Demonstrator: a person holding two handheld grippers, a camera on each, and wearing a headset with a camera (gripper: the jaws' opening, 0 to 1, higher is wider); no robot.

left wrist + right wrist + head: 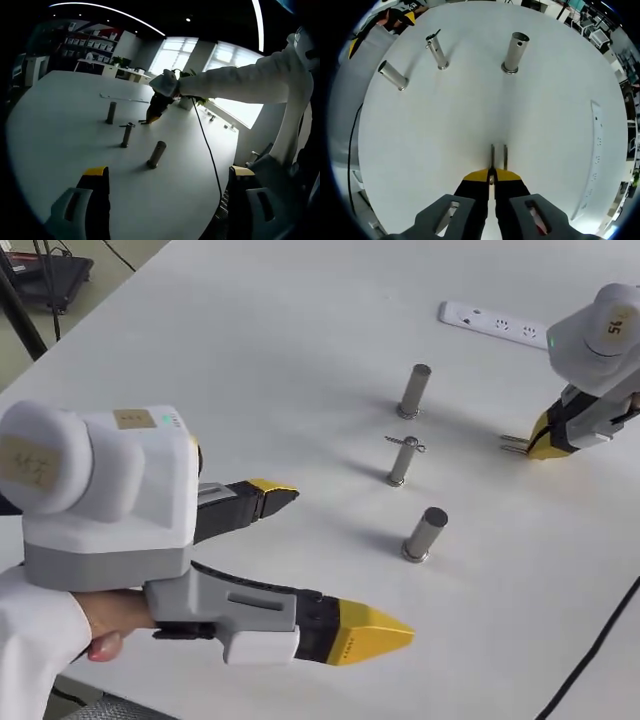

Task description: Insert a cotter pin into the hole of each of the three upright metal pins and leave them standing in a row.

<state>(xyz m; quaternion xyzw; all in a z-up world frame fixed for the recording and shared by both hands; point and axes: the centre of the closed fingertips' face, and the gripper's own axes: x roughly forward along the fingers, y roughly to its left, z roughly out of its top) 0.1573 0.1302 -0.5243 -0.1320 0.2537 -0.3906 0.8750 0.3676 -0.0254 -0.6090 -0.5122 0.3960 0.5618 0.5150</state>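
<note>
We see 3 metal pins (402,462) on a white table (250,360), a power strip (490,322) behind them. Our left gripper (347,563) gapes wide; our right gripper (540,448) pinches a cotter pin (514,444).

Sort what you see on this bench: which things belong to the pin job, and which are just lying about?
Job: far pin, middle pin, fitted cotter, near pin, held cotter, right hand-held gripper.
Lying about: power strip.

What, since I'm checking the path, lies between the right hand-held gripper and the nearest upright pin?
Bare table, past its held cotter pin; the right gripper view shows it.
</note>
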